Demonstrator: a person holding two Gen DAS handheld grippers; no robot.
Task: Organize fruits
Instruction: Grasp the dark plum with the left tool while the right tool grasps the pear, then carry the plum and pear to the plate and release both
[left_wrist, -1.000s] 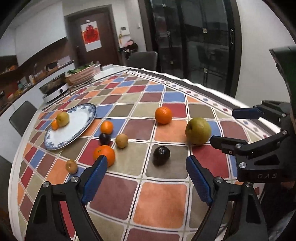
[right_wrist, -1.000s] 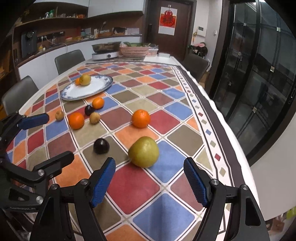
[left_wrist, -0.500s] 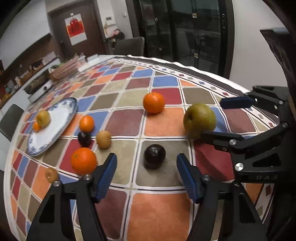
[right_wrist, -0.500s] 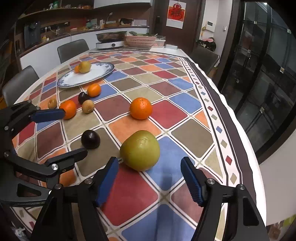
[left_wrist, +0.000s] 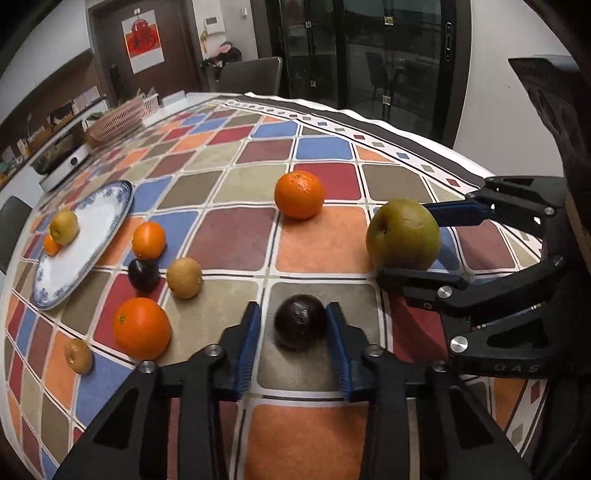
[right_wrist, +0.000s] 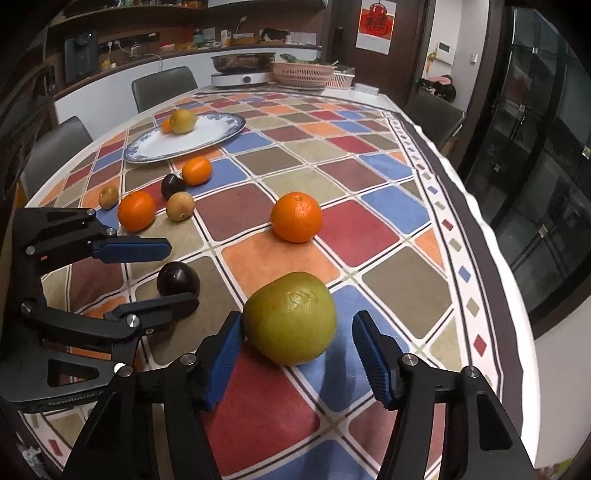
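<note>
A dark plum (left_wrist: 300, 326) sits on the checkered tablecloth, and my left gripper (left_wrist: 293, 314) is shut on it, blue pads against its sides. In the right wrist view the same left gripper (right_wrist: 181, 275) brackets the plum (right_wrist: 178, 278). A large green pear-like fruit (right_wrist: 290, 317) lies between the jaws of my right gripper (right_wrist: 297, 319), which are closing. The left pad touches the fruit and the right pad stands apart from it. The blue-rimmed plate (left_wrist: 92, 236) at the far left holds a yellow fruit (left_wrist: 64, 226) and a small orange.
Loose on the cloth are three oranges (left_wrist: 299, 194) (left_wrist: 141, 328) (left_wrist: 149, 240), two kiwis (left_wrist: 184, 277) (left_wrist: 78, 356) and a second plum (left_wrist: 143, 274). A pink basket (right_wrist: 304, 72) and a cooker (right_wrist: 242, 75) stand at the far end. The table edge (right_wrist: 517, 306) runs along the right.
Both grippers came forward and down onto their fruits. The left jaws closed from wide apart onto the plum. The right jaws narrowed around the green fruit.
</note>
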